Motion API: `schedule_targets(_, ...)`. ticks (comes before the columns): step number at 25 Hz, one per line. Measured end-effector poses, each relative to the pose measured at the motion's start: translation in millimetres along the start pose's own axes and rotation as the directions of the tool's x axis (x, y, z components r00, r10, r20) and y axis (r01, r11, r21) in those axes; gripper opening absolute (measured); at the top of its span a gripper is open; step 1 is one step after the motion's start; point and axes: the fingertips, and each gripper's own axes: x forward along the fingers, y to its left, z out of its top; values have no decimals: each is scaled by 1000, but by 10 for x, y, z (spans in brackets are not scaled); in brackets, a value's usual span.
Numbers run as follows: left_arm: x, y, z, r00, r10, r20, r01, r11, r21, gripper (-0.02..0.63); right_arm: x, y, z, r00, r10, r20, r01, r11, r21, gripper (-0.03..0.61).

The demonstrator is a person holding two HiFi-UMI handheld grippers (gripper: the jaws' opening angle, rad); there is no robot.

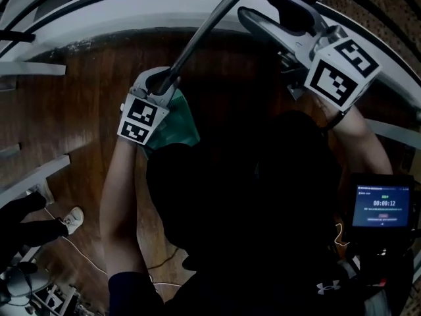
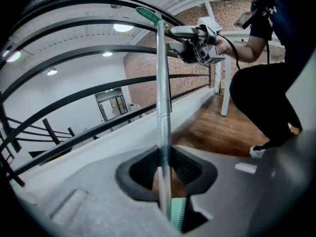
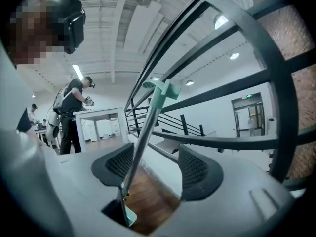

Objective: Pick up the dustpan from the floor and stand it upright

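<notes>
Grips the dustpan [image 1: 181, 120] by its metal pole [image 2: 162, 83] with the left gripper [image 2: 165, 169], pads pinched against both sides of the shaft low down, just above the green pan [image 2: 178, 214]. From the head view, sits over the wooden floor [image 1: 85, 110] with the green pan tucked under and just behind the gripper's marker cube, and the pole slanting up and away toward the curved white curb [image 1: 131, 12]. Cannot tell from any view whether the pan rests on the floor or hangs clear of it. Stands nearly upright in the left gripper view, topped by a green cap [image 2: 148, 15]. Holds the right gripper [image 3: 155, 169] with jaws wide apart higher up the same pole, the shaft rising through the gap close by the left-hand pad and well apart from the other, pinched by neither; cannot tell whether it brushes the near pad. Beyond the jaws, a black railing [image 3: 232, 142] sweeping across, and farther off a person [image 3: 71, 112] standing beside a white table [image 3: 101, 115].
</notes>
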Motion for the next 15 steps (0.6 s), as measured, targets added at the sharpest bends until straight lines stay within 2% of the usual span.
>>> schedule_targets(3, -181, 22, -12, 1000, -4, -25, 4, 1000, 13, 89, 266, 423, 159, 993, 115, -22, -116, 993, -21, 291)
schedule_targets(6, -384, 40, -9, 998, -4, -58, 6, 999, 42, 89, 516, 811, 319, 983, 177, -53, -181, 979, -91, 277)
schedule_targets(9, -438, 22, -9, 996, 0, -92, 5, 998, 57, 89, 596, 1062, 408, 975, 218, -43, -222, 963, -152, 116)
schedule_targets(15, -389, 64, 286, 1000, 20, -15, -20, 1000, -5, 84, 497, 1579, 737, 941, 335, 48, -304, 899, -315, 91)
